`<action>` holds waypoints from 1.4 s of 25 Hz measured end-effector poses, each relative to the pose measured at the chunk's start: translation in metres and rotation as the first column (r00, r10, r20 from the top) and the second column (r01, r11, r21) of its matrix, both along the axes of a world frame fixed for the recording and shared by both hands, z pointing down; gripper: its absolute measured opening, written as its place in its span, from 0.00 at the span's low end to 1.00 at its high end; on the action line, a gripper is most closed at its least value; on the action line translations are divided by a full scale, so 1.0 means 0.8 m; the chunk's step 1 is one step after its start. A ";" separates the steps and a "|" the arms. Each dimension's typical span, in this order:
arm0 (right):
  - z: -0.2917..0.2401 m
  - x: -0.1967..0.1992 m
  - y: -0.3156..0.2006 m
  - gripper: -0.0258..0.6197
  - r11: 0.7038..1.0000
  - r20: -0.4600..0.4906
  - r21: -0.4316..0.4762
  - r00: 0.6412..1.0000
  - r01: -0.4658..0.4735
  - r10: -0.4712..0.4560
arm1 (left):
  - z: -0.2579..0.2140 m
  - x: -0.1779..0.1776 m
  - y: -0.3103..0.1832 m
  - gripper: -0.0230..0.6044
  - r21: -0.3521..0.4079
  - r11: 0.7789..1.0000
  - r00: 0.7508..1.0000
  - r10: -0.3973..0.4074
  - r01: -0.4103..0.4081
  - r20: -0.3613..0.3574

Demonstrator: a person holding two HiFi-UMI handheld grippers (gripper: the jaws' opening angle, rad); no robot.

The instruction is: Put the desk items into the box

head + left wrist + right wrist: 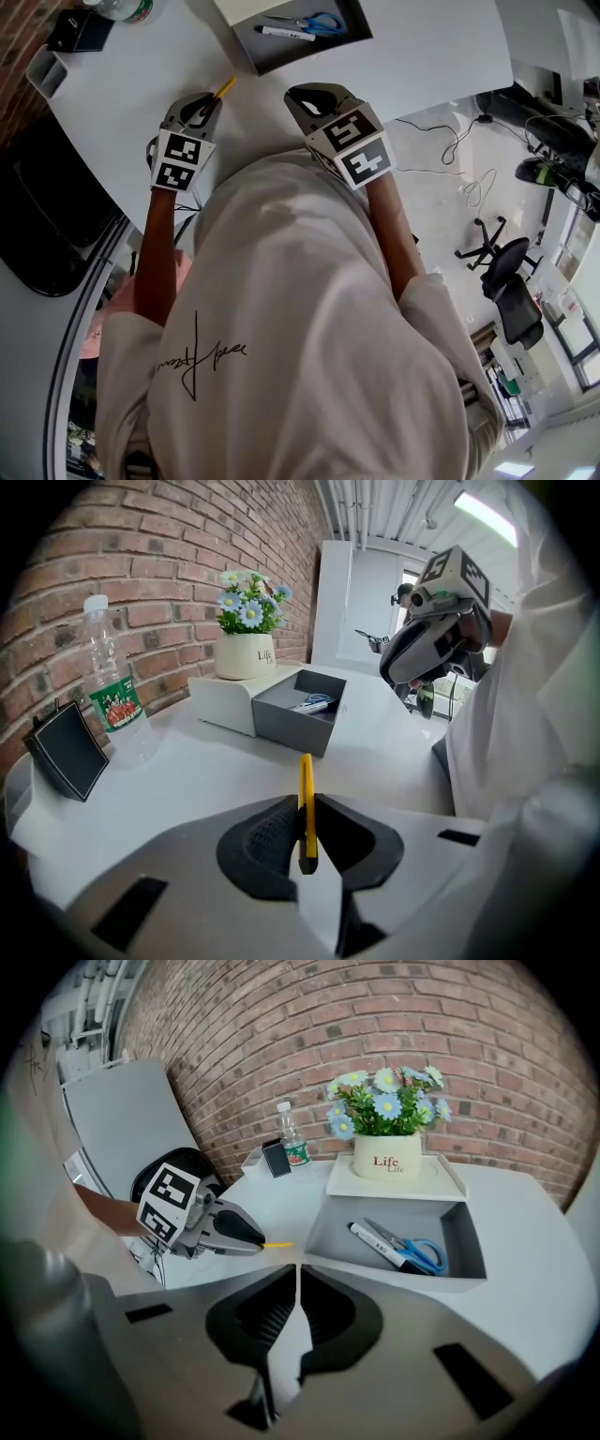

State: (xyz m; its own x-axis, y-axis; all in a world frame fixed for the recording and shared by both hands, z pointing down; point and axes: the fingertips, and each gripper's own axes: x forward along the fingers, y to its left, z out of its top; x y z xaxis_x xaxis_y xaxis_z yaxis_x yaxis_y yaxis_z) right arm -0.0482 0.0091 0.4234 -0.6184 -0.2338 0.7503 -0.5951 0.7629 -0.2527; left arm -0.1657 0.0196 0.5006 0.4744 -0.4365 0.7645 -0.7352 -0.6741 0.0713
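Right now my left claw (305, 810) is clenched on the yellow pencil (305, 771). The pencil's long axis runs straight out along the jaws, with its free end aimed at the grey box (292, 726). The box stands open on the worktop (187, 780), almost dead ahead of that claw but apart from it, with scissors (424, 1254) and a marker (375, 1239) lying inside. My right claw (297, 1277) is closed on nothing and hangs nearer the box. I reckon the left only needs to travel forward past the near wall before letting go.
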 end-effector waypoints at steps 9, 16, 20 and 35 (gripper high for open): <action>0.000 0.003 0.000 0.09 1.000 0.012 0.001 1.000 -0.008 0.008 | -0.025 0.014 -0.004 0.13 -0.002 0.999 0.998 -0.044 0.044 -0.055; -0.002 0.005 -0.003 0.09 1.000 0.027 0.015 1.000 -0.016 0.016 | -0.041 0.022 -0.004 0.13 0.016 0.999 0.998 -0.038 0.039 -0.055; -0.003 0.009 -0.001 0.09 1.000 0.027 0.011 0.999 -0.018 0.018 | -0.050 0.027 -0.007 0.13 0.037 0.999 0.999 -0.015 0.016 -0.035; -0.004 0.020 -0.002 0.09 0.999 0.044 0.017 0.998 -0.040 0.039 | -0.073 0.047 -0.020 0.13 0.063 0.997 0.999 0.037 -0.036 -0.019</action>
State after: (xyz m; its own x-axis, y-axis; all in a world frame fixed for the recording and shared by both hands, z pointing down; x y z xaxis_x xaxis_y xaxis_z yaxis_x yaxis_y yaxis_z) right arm -0.0323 0.0073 0.4205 -0.6408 -0.2717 0.7180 -0.6132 0.7438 -0.2658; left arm -0.1282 0.0032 0.4421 0.5059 -0.4651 0.7264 -0.7089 -0.7040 0.0429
